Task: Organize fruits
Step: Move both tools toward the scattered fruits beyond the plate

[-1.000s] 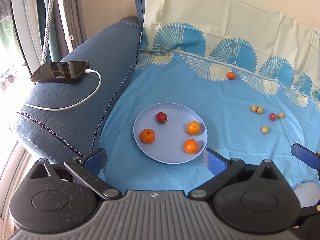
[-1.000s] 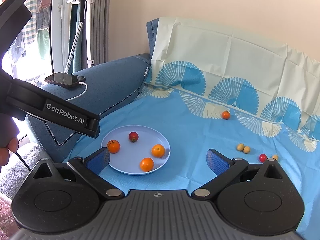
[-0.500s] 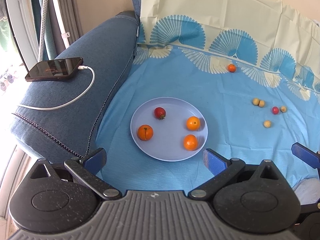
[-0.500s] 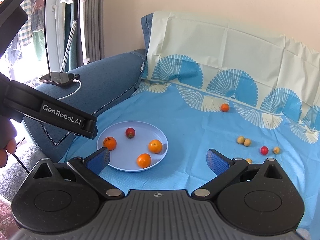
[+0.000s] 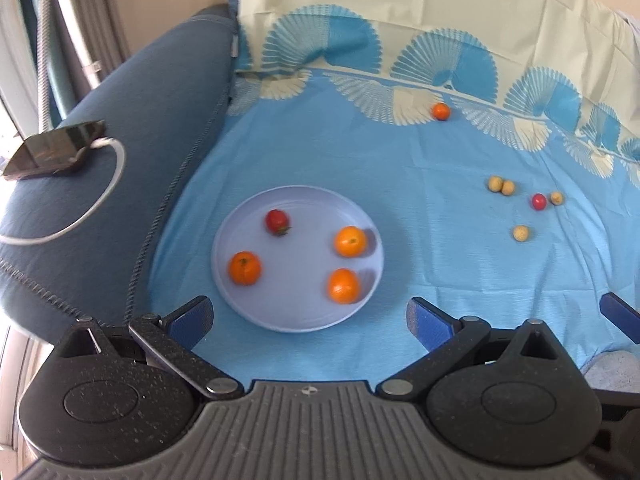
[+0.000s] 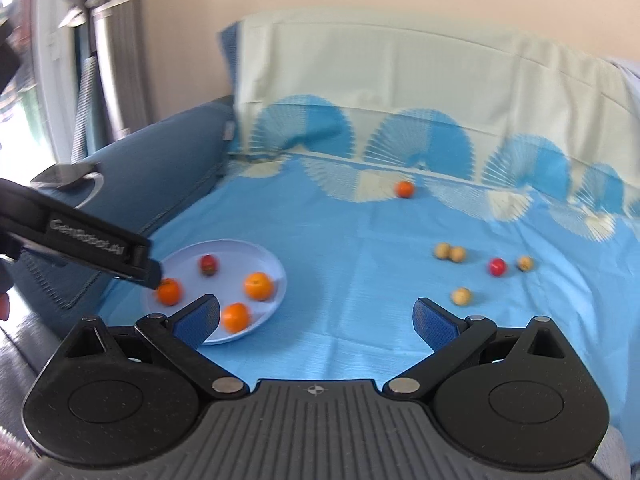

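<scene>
Where a blue fan-patterned sheet (image 5: 360,168) drapes the denim sofa (image 5: 132,120), a lavender plate (image 5: 298,316) holds oranges. A phone (image 5: 52,150), blurred, probably charges on the armrest. Both the left hand-held gripper (image 5: 310,316) and the right hand-held gripper (image 6: 316,318) gape, released.

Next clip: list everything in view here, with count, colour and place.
Round pale-blue plate: one, on the blue patterned sheet, left.
Oranges on plate: three, orange.
Red fruit on plate: one.
Loose orange: one, far edge of sheet.
Small tan round fruits: four, right on sheet.
Small red fruit: one, among the tan ones.
Black phone: one, on the blue sofa arm, white cable plugged in.
Left gripper: fingers open, empty.
Right gripper: fingers open, empty.
</scene>
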`<state>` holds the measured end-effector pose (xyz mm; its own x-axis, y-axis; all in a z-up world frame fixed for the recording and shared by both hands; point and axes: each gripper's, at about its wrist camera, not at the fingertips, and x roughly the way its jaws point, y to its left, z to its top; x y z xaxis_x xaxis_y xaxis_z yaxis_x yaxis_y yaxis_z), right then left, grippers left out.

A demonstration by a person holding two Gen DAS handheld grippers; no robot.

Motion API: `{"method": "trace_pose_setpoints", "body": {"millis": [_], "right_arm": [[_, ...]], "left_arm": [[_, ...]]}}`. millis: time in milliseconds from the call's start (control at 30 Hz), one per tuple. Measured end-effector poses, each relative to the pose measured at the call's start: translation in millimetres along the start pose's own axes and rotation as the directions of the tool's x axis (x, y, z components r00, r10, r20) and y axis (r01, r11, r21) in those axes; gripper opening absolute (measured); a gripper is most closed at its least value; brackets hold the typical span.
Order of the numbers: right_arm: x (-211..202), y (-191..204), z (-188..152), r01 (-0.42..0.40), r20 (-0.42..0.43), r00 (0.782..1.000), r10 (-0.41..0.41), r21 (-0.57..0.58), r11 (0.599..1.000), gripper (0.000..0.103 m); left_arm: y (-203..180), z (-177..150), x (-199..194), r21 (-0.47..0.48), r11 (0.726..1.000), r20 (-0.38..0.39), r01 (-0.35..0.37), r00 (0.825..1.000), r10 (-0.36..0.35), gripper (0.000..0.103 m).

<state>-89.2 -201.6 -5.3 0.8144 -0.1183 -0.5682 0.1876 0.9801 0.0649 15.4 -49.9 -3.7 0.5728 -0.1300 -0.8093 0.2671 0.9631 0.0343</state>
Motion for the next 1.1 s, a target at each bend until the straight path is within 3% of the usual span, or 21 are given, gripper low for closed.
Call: {"method": "trace_pose_setpoints", "body": {"millis": [333, 500, 600, 733, 867, 1100], "right_arm": [[32, -94, -7, 0.212, -0.007, 0.977, -0.213, 0.139, 0.967, 0.102], [76, -148, -7, 0.29, -0.029, 0.957, -0.289, 0.162, 0.943, 0.102], [110, -177, -6, 0.321, -0.04, 0.947, -0.319, 0.167, 0.932, 0.102], [166, -209, -5, 0.332, -0.063, 0.943, -0.326, 0.187, 0.925, 0.102], [221, -229, -4, 0.294, -0.099, 0.955, -0.279, 0.206, 0.933, 0.102], [268, -240, -6, 0.231, -0.117, 0.97, -0.214, 0.16, 0.96, 0.097]], "left_arm": [[-92, 50, 52, 0.122, 0.989, -0.012, 0.084, 0.996, -0.083, 0.103], [-156, 87, 103, 0.265, 0.956, 0.034, 0.126, 0.99, -0.14, 0.103], [-192, 107, 143, 0.344, 0.926, 0.017, 0.157, 0.985, -0.174, 0.103], [-229, 126, 199, 0.409, 0.89, -0.035, 0.204, 0.978, -0.208, 0.103], [-257, 137, 246, 0.461, 0.861, -0.069, 0.215, 0.976, -0.207, 0.103], [-280, 141, 286, 0.554, 0.786, -0.097, 0.276, 0.958, -0.269, 0.097]]}}
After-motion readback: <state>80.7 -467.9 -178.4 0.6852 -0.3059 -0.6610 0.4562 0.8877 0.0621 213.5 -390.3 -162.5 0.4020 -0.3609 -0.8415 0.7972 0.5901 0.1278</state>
